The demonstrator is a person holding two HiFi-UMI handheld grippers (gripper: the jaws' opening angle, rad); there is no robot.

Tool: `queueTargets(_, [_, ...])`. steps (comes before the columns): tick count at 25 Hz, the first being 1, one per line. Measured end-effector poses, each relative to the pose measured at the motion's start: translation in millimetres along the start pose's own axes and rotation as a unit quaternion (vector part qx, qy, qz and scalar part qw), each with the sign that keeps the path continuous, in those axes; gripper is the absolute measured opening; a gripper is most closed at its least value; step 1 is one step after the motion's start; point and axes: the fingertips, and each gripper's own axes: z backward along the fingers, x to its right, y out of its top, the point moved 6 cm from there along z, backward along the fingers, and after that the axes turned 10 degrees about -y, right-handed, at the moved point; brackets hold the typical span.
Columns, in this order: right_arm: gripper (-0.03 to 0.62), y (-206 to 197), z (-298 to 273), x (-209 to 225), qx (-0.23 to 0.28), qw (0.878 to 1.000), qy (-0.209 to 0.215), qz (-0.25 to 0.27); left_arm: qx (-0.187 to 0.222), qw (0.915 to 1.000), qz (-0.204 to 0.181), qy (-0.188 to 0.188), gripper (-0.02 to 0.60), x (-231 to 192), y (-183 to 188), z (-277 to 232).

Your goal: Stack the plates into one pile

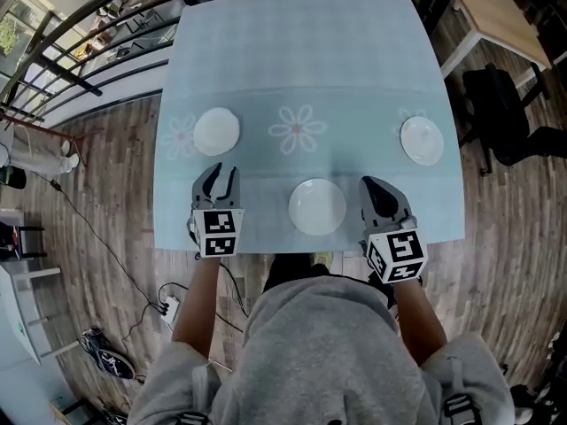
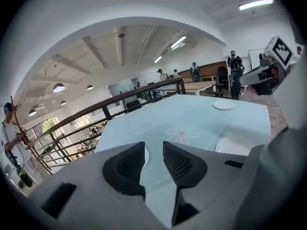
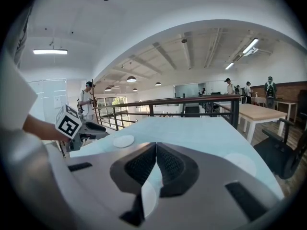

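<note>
**Fingers [image 2: 132, 166] apart on the left gripper [image 1: 218, 168], together on the right gripper [image 1: 368, 182], three plates lying separate**

We look steeply down on a pale blue checked table [image 1: 310, 51], holding a gripper in each hand at its near edge. In the left gripper view, the two dark ribbed fingers of the left gripper [image 2: 153, 150] stand apart. Only the table surface and a sliver of white plate show in the gap; nothing is clamped. In the right gripper view, the fingers [image 3: 170, 164] of the right gripper [image 3: 155, 147] meet at their tips, with nothing between them.

We place everything from the daisy [image 1: 297, 129] printed at the middle of the table. The left plate [image 1: 216, 131] lies to the daisy's left, level with it. The right plate [image 1: 422, 140] lies well to the daisy's right, close to the table's right edge. The near plate [image 1: 317, 206] lies on our side of the daisy and a touch to its right. All three are white, round and flat on the table, each apart from the others, none on top of another.

The left gripper is to the daisy's left and nearer us, its tips just short of the left plate. The right gripper is to the daisy's right and nearer us, just beside the near plate without touching it. Neither gripper touches a plate.
</note>
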Motion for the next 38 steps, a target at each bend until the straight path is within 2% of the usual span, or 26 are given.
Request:
queueTargets(4, [0.026, 1.2, -17.7, 2.1, -0.018, 1.0, -0.002, 0.002, -0.045, 0.9987, -0.021, -0.002, 0.12, -20.5, -18.9, -38.8])
queueTargets(9, [0.026, -2.7, -42.3, 0.0, -0.04, 0.999, 0.0, 0.005, -0.101, 0.9932, -0.053, -0.022, 0.12, -35.4, -42.2, -81.1])
queueTargets(13, [0.026, -2.8, -62.1, -4.9, -0.055, 0.998, 0.003, 0.007, -0.137, 0.9879, -0.059, -0.042, 0.12, -45.5, -60.6, -106.4])
queueTargets(20, [0.026, -4.3, -90.1, -8.2, -0.068, 0.998, 0.003, 0.004, -0.197, 0.9768, -0.061, -0.056, 0.12, -59.6, -85.5, -131.8])
queueTargets(29, [0.026, -3.6, -107.6, -18.0, -0.076, 0.997, 0.015, 0.0, -0.218, 0.9695, -0.08, -0.076, 0.108, -60.5, -88.1, -135.6])
queueTargets(36, [0.026, -3.7, -112.6, -20.0, -0.08, 0.997, 0.018, -0.001, -0.214, 0.9701, -0.055, -0.101, 0.102, -63.5, -89.9, -138.7])
queueTargets(38, [0.026, -4.4, -111.6, -21.5, -0.079, 0.997, 0.019, 0.0, -0.216, 0.969, -0.044, -0.111, 0.067, -61.7, -90.2, -139.4])
